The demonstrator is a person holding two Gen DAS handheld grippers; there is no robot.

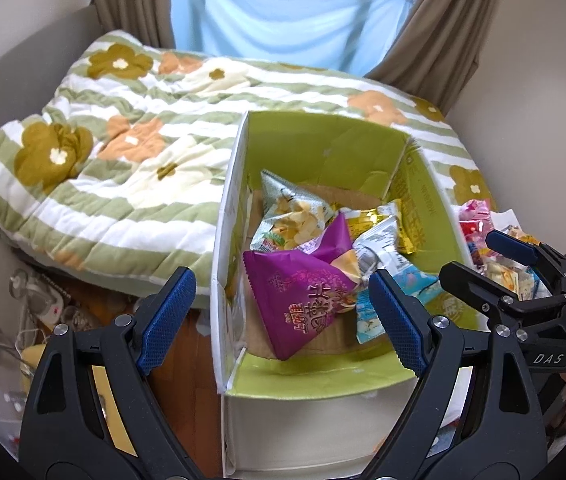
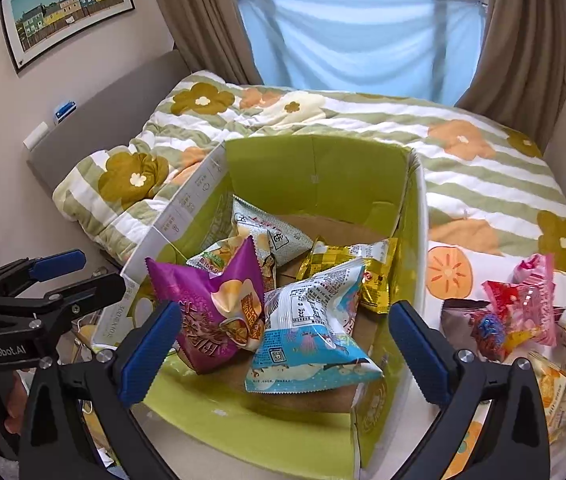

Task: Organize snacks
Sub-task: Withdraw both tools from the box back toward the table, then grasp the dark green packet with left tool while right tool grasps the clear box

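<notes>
Right gripper [image 2: 283, 344] released, jaws spread wide, nothing between them; I see the blue-white snack bag [image 2: 311, 332] lying in the green box [image 2: 315, 168] on the bed. Left gripper [image 1: 279, 316] also released, hovering over the purple bag [image 1: 299, 300].

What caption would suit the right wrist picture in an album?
Open right claw hovering over a green-lined box of snack packets, more packets waiting on the bed.

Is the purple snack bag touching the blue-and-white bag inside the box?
Touching: the right wrist view shows the purple snack bag pressed against the blue-and-white bag, no gap.
</notes>
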